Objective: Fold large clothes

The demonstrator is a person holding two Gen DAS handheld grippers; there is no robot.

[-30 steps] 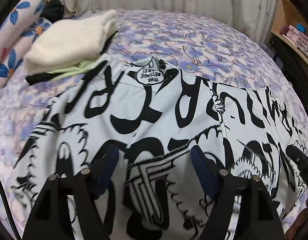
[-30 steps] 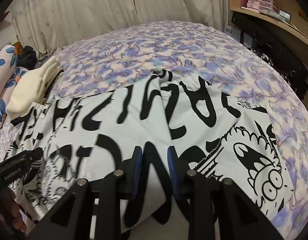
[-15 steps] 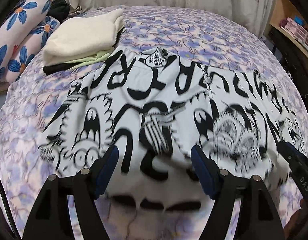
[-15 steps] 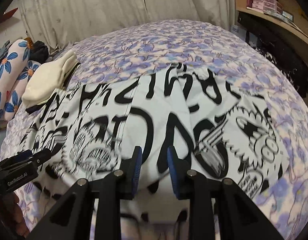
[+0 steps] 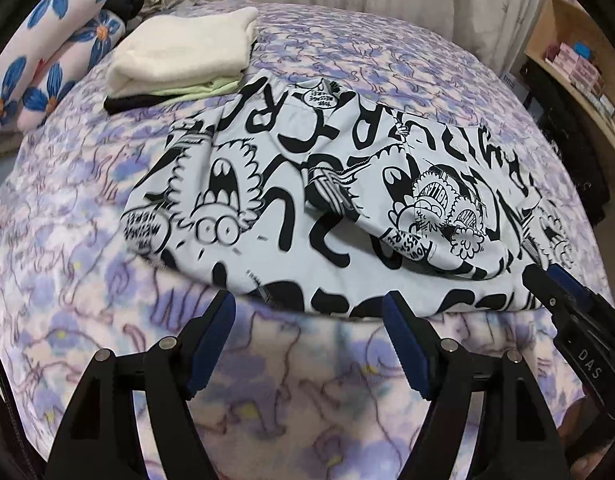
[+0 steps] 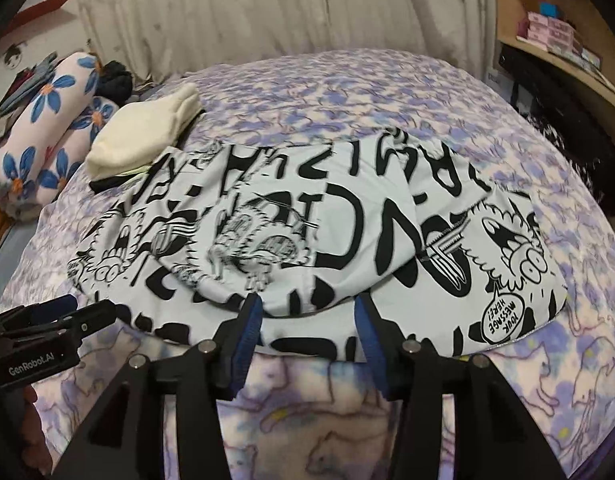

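Purple-flowered bedding covered the bed in front of you, pale curtains behind it. Your black-and-white cartoon-print garment lay folded across the middle of it, its far left corner touching a stack of folded clothes. Your left gripper stood wide apart, empty, just short of the near hem. Your right gripper was opening, the hem lying loose between its blue pads.

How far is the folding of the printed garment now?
Done: the printed garment lies doubled on the bed, beside a stack of folded clothes. In hand: nothing; the left gripper is open and the right gripper is opening, both clear of the cloth. Left: probably more folds, then onto the stack.
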